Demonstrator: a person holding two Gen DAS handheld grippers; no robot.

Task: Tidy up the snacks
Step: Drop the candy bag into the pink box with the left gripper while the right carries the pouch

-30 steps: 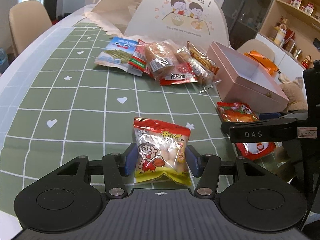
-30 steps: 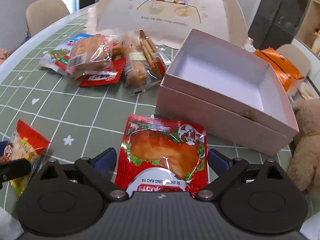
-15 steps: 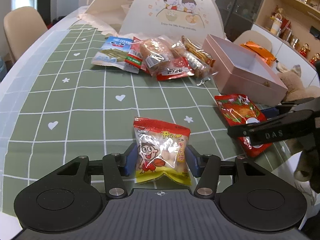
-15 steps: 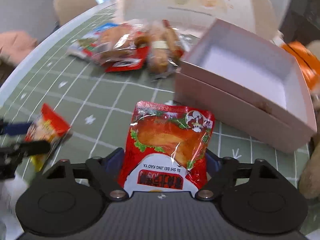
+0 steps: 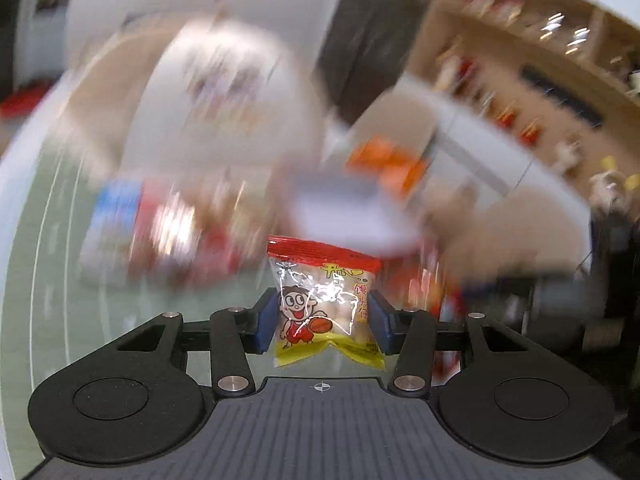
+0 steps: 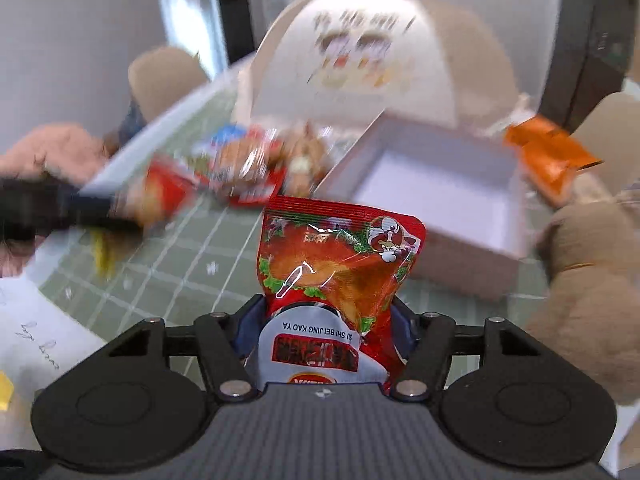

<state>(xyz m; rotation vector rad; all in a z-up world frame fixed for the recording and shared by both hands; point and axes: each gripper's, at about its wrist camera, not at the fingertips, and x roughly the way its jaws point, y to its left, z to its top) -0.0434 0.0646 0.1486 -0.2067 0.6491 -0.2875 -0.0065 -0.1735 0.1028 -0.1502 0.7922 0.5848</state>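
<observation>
1. Snacks in play: two packets, each lifted off the table (image 6: 192, 256) since a second ago, when both lay flat on the green cloth between open jaws.
2. Box (image 6: 440, 184) sits open and empty just beyond the right gripper (image 6: 326, 332); the red packet (image 6: 340, 264) it grips now hangs in the air, crumpled at the waist as the jaws keep closing on it.
3. Left gripper (image 5: 322, 322) is closing too, blue pads pressed to the sides of the yellow packet (image 5: 320, 304), which has risen with it; the scene behind is smeared by the motion.
4. Remaining pile (image 6: 256, 164) lies untouched beside the box.
5. Meaning: both pickups look secured, so dropping them into the box is probably next.
</observation>
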